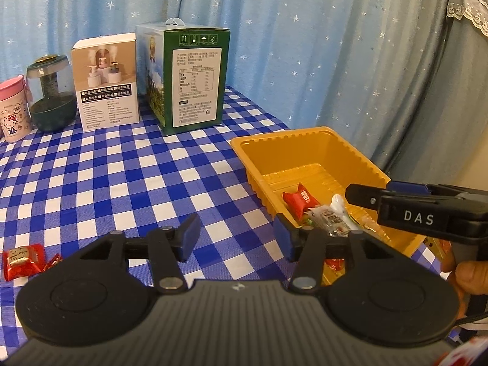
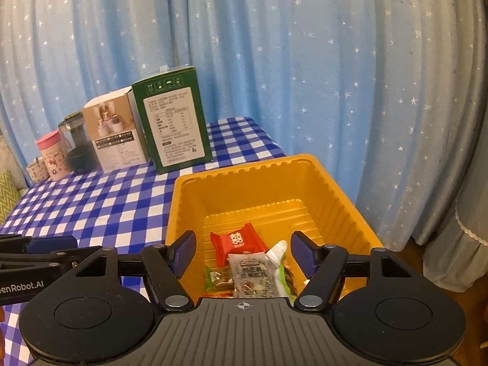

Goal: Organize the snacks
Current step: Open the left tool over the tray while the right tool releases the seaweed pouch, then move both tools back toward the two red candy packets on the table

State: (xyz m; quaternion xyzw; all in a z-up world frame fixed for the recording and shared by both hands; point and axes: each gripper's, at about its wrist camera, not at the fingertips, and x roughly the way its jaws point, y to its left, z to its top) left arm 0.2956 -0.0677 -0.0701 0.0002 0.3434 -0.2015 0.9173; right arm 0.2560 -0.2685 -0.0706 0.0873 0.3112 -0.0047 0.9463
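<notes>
Where curtains (image 2: 274, 76) hang, checked tablecloth (image 1: 122, 183).

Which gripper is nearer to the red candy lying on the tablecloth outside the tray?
Left. The left gripper is open over the cloth, with the red candy off to its left. The right gripper is open above the orange tray, farther away.

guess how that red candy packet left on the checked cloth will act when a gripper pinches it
The red candy packet looks like a small, puffy foil wrapper, so probably light and crinkly, giving under the pads. Its glossy film may be slippery. It lies flat on the tablecloth, so unlikely to roll.
</notes>
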